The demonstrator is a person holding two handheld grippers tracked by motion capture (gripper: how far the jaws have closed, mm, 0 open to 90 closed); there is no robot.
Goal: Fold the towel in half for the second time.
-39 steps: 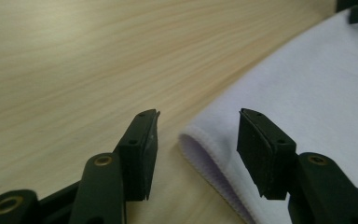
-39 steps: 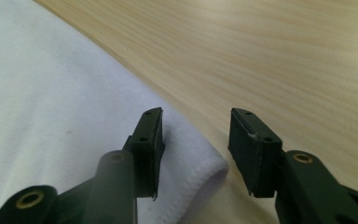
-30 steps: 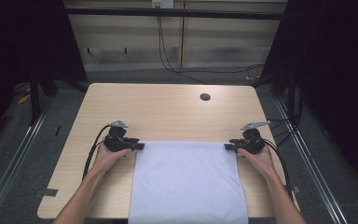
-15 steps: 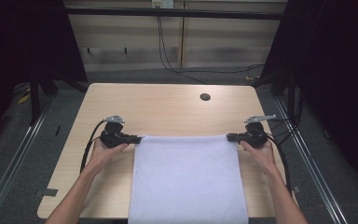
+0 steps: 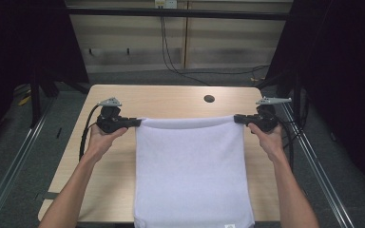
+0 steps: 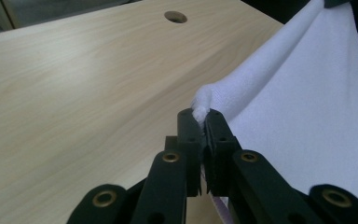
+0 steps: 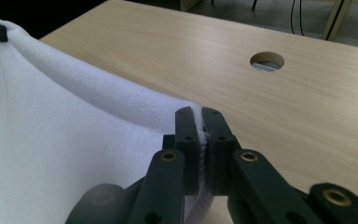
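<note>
**A:** So, working from the near edge out: the plain white terry towel [image 5: 192, 175] is hanging over the front lip of the pale wooden table [image 5: 171, 102] by a small tag, lying flat up the middle, and its far edge is lifting off the top. Each corner of that far edge is getting held. The left black two-jaw gripper [image 5: 134, 122] is pinching one corner, and a little tuft is poking out between the closed jaws in the left gripper view [image 6: 200, 109]. The right black two-jaw gripper [image 5: 239, 118] is clamping the other corner just as tightly.

**B:** Looking good. I'd say the trick here is keeping both hands level and the edge taut. It's sagging slightly in the middle, so I'd be pulling apart a touch before folding or dragging it.

**A:** Agreed. The cloth is looking soft and thick, nearly wrinkle-free. Farther back there's the round cable hole [image 5: 209, 99] in the tabletop, well apart from the towel.
</note>
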